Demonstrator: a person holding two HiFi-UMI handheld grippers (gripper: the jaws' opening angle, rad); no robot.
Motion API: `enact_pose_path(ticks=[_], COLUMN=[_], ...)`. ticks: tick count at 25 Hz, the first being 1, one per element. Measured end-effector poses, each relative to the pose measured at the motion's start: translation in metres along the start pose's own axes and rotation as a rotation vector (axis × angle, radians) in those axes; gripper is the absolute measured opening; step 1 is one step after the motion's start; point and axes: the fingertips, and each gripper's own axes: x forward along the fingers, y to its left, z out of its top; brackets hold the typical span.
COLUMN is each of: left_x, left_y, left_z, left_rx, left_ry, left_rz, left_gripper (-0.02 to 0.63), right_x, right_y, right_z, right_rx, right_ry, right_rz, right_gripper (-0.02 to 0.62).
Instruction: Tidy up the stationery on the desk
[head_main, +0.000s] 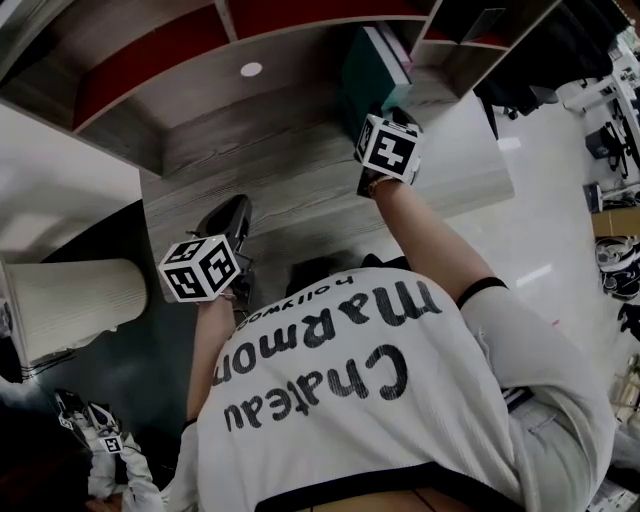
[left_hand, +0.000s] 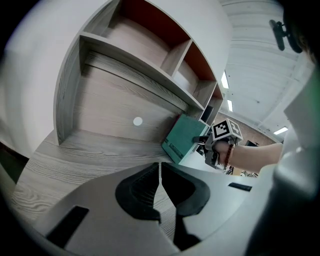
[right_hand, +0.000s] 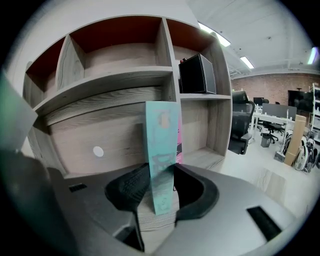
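Note:
A teal book (head_main: 372, 70) stands upright on the wooden desk (head_main: 300, 185), under the shelf unit. My right gripper (head_main: 398, 115) is shut on its spine edge; in the right gripper view the book (right_hand: 163, 155) rises between the jaws of the gripper (right_hand: 162, 192). A pink book (right_hand: 179, 145) stands just behind it. My left gripper (head_main: 228, 218) hovers low over the desk nearer the person, apart from the book. Its jaws (left_hand: 160, 172) are shut with nothing between them. From the left gripper view the teal book (left_hand: 186, 137) leans slightly, with the right gripper (left_hand: 206, 141) at its right edge.
The shelf unit (right_hand: 120, 75) has several cubbies with red backs; a black box (right_hand: 197, 74) sits in one. A white round disc (head_main: 251, 69) is on the back panel. A ribbed white cylinder (head_main: 75, 300) stands left of the desk. Office chairs (right_hand: 242, 127) are off to the right.

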Motion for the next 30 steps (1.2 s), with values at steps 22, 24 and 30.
enact_pose_path(ticks=[22, 24, 30], left_x=[-0.002, -0.002, 0.002], left_y=[-0.005, -0.004, -0.009], left_z=[-0.015, -0.014, -0.016], left_rx=[-0.055, -0.066, -0.080], left_ry=[0.021, 0.020, 0.030], left_rz=[0.042, 0.056, 0.069], left_gripper=[0.029, 0.029, 0.029], right_x=[0.021, 0.023, 0.031], right_y=[0.007, 0.008, 0.009], right_z=[0.010, 0.011, 0.015], right_rx=[0.003, 0.006, 0.051], right_ry=[0.028, 0.035, 0.051], right_rz=[-0.047, -0.045, -0.034], right_gripper=[0.169, 0.169, 0.170])
